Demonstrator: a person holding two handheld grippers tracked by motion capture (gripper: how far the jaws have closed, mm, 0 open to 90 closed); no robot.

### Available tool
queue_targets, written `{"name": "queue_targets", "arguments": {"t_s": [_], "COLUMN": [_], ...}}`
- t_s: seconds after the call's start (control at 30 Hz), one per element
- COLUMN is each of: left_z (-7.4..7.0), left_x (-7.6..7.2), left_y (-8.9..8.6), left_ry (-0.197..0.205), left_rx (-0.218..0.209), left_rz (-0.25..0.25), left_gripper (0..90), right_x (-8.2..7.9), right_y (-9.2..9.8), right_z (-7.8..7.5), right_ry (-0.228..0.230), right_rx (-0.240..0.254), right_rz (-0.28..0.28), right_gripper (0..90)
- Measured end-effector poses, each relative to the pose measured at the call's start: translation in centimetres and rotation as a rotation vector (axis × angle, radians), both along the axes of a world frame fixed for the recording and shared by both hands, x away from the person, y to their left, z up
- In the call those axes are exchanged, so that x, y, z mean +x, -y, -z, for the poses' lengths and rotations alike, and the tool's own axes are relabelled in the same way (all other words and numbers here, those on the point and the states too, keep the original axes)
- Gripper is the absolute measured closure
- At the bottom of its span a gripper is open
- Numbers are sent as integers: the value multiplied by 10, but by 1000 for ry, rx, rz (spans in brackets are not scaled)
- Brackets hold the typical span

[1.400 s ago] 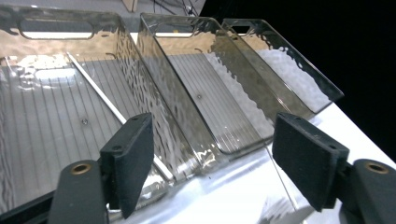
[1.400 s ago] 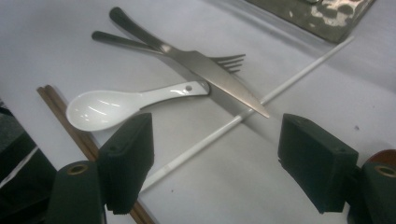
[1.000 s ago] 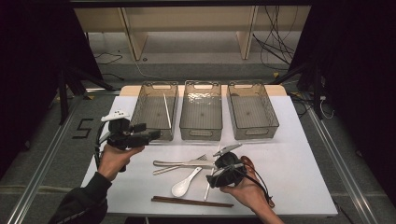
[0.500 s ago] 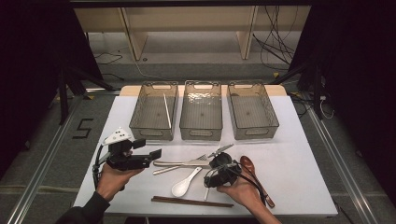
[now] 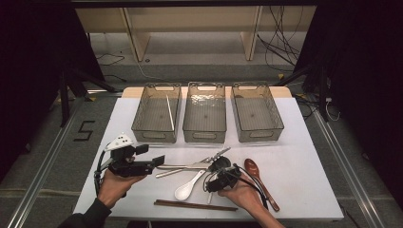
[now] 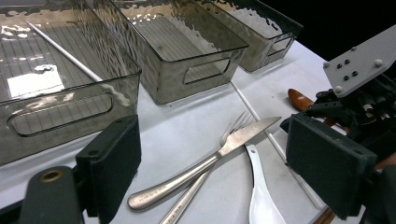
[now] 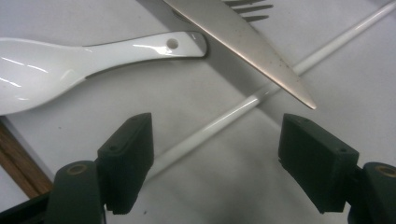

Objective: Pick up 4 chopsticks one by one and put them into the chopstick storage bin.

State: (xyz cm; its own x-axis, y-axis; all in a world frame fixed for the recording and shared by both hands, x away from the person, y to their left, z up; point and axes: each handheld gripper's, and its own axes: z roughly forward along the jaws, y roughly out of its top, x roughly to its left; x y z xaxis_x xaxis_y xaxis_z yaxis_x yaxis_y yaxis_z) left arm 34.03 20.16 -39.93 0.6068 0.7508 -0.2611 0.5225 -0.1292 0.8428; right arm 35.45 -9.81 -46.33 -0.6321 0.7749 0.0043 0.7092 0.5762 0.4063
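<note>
Straddling white chopstick (image 7: 224, 122), right tongs (image 7: 215, 161) gaping; high view hides it.

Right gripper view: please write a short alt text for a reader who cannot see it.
The open hand-held gripper hovers over a white chopstick lying diagonally on the white table, which passes between its two black jaws. Above lie a white ceramic spoon, a knife blade and fork tines.
</note>
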Motion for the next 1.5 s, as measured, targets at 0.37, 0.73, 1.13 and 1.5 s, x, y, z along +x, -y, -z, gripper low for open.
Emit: {"name": "queue_targets", "arguments": {"t_s": [0.37,0.73,1.13,1.5], "left_z": [2,4,5,5], "left_x": [-2,-3,-3,-3], "left_y": [0,0,-1,0], "left_ry": [0,-8,-10,-11], "left_rx": [3,12,17,23], "left_rz": [7,14,16,23], "left_gripper": [166,162,162,162], "right_x": [2,4,7,11], "right_y": [0,18,34,58], "right_z": [5,1,-5,-7], "right_ry": [-14,-76,-129,-182], "right_rx": [-37,-77,-116,-114], "right_rz": [-8,2,9,38], "right_gripper": [276,392,579,712]}}
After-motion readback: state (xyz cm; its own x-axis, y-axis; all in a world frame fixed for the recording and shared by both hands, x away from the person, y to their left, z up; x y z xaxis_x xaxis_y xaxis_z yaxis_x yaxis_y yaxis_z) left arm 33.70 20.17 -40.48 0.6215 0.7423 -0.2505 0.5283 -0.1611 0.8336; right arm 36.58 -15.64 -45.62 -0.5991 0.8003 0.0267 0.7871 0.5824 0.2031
